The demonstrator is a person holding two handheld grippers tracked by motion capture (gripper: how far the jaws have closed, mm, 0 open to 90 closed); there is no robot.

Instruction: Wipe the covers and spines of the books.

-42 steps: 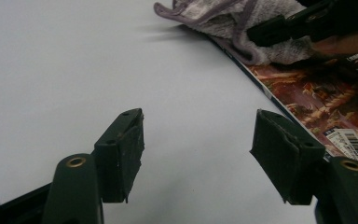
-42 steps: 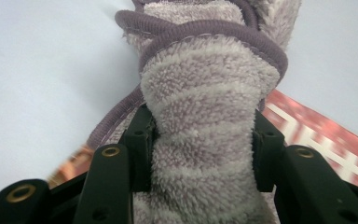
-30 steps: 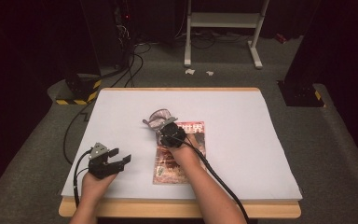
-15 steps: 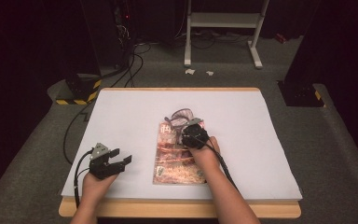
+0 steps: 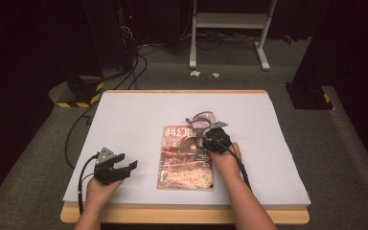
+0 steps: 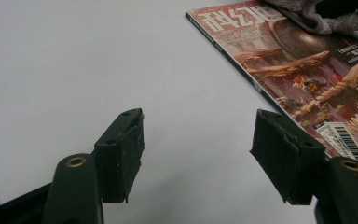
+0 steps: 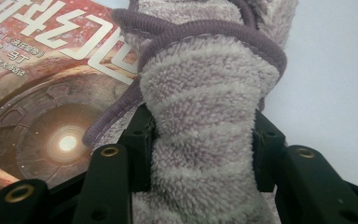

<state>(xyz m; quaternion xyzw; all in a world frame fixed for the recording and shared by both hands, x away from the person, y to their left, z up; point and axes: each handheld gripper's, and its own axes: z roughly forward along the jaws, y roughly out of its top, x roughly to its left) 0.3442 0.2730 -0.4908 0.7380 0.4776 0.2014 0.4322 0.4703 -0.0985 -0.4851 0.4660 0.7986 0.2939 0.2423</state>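
Fleecy cloth [image 7: 200, 140] sits pinched between the right claw [image 7: 200, 154].

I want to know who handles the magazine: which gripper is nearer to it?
Right. The right gripper, shut on a cloth, is over the magazine's top right corner; the left gripper stands open on the table, apart from its left edge.

A white sheet [image 5: 139, 120] is covering the wood-edged counter [image 5: 182, 214], and a magazine [image 5: 184, 165] is lying flat on the sheet near its middle.
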